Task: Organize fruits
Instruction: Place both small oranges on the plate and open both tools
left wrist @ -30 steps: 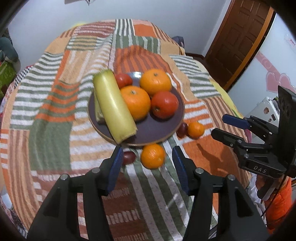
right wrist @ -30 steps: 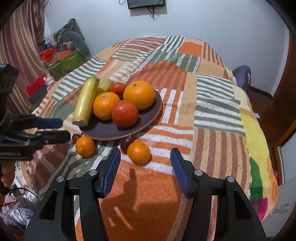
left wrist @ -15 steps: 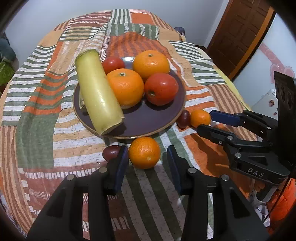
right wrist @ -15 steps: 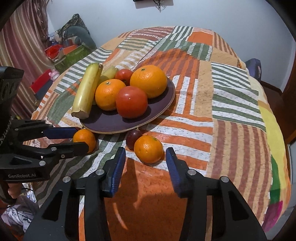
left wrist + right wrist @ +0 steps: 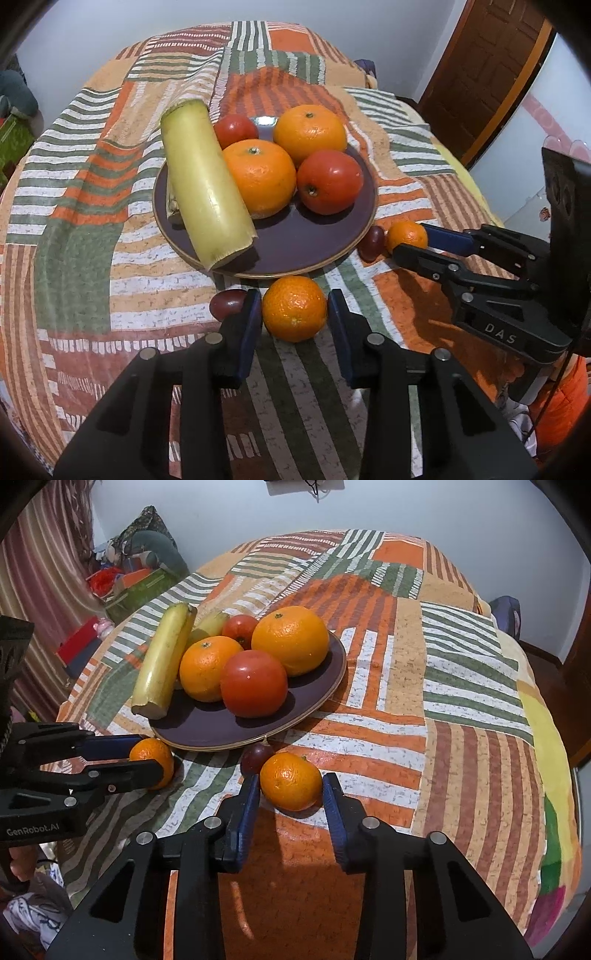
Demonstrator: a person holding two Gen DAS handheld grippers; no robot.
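A dark purple plate (image 5: 295, 251) (image 5: 317, 698) on the patchwork bedspread holds a banana (image 5: 205, 184), two oranges and two tomatoes. My left gripper (image 5: 293, 308) is open around a small orange (image 5: 294, 308) lying in front of the plate, with a dark grape (image 5: 227, 302) just left of it. My right gripper (image 5: 291, 788) is open around another small orange (image 5: 291, 781) beside a dark grape (image 5: 256, 757). Each gripper shows in the other's view, the right one (image 5: 410, 242) and the left one (image 5: 147, 753).
The bedspread (image 5: 443, 701) covers a bed that falls away at its edges. A wooden door (image 5: 487, 70) stands at the back right. Bags and boxes (image 5: 136, 576) are piled by a curtain on the far left.
Both grippers have moved forward and down, so each small orange now sits between the fingers. The jaws have narrowed around the oranges.
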